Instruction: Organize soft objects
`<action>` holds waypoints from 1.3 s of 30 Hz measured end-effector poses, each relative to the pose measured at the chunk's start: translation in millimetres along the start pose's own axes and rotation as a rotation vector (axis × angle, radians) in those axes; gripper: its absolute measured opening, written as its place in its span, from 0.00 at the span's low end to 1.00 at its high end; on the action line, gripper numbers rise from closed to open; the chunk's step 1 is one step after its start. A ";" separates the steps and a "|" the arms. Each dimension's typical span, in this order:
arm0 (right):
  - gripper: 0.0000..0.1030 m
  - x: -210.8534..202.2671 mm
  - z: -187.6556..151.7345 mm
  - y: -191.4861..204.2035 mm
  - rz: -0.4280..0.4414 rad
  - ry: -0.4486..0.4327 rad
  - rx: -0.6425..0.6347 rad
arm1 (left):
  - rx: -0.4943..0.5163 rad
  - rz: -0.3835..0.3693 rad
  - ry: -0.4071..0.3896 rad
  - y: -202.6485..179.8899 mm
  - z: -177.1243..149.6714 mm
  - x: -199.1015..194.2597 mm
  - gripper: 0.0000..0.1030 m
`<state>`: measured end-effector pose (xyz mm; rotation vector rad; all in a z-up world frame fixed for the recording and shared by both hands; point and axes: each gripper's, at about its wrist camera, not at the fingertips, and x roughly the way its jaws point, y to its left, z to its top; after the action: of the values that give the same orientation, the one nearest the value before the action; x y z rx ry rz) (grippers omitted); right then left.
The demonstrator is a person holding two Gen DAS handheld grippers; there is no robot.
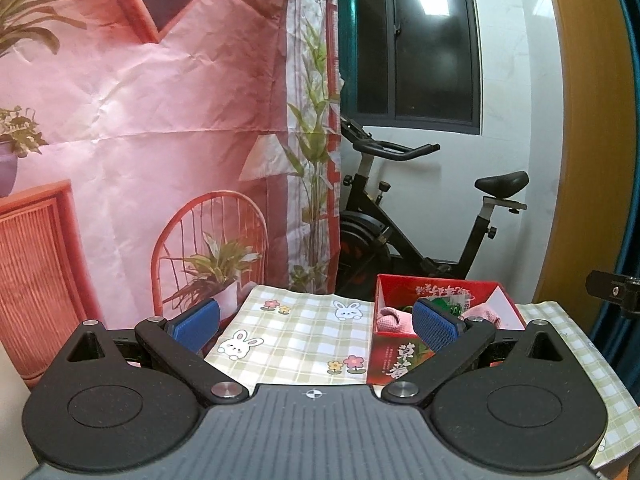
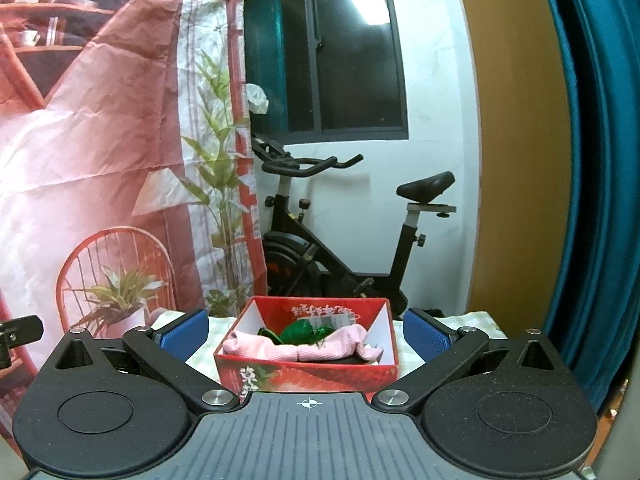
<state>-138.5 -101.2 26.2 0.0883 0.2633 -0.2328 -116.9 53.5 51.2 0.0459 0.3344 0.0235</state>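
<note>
Behind the checked tablecloth (image 1: pixel 304 332) stands an exercise bike (image 2: pixel 340 240). Both grippers, left gripper (image 1: pixel 316 322) and right gripper (image 2: pixel 306 334), are spread, empty. Only the right view shows the red box (image 2: pixel 308 372) holding pink cloth (image 2: pixel 320 346) whole.

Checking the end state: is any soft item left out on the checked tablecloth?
No: the tablecloth is bare, and the pink cloth lies inside the red box.

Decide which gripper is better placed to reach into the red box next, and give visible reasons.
Probably the right gripper: open, it faces the red box squarely, with the pink cloth between its fingers. The left gripper, also open, points at bare checked tablecloth, with the box off to its right.
</note>
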 end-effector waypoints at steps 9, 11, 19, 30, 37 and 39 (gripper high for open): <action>1.00 2.0 -4.2 -0.5 -0.003 0.013 0.001 | 0.013 0.022 0.000 -1.1 -2.4 0.4 1.00; 1.00 2.0 -4.4 -0.9 -0.002 0.014 0.000 | 0.013 0.021 0.003 -0.8 -3.0 0.7 1.00; 1.00 2.0 -4.4 -1.8 -0.003 0.014 0.001 | 0.013 0.022 0.012 0.3 -3.5 1.0 1.00; 1.00 4.1 -5.9 -5.6 -0.013 0.015 0.002 | 0.013 0.012 0.015 -0.8 -4.8 0.9 1.00; 1.00 4.3 -7.5 -7.1 -0.014 0.019 0.002 | 0.010 0.006 0.022 0.6 -5.5 1.6 1.00; 1.00 4.2 -7.4 -6.6 -0.015 0.019 0.002 | 0.010 0.003 0.023 2.2 -4.6 3.0 1.00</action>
<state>-137.9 -107.6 17.5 0.0903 0.2823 -0.2470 -115.6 56.0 46.0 0.0558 0.3576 0.0256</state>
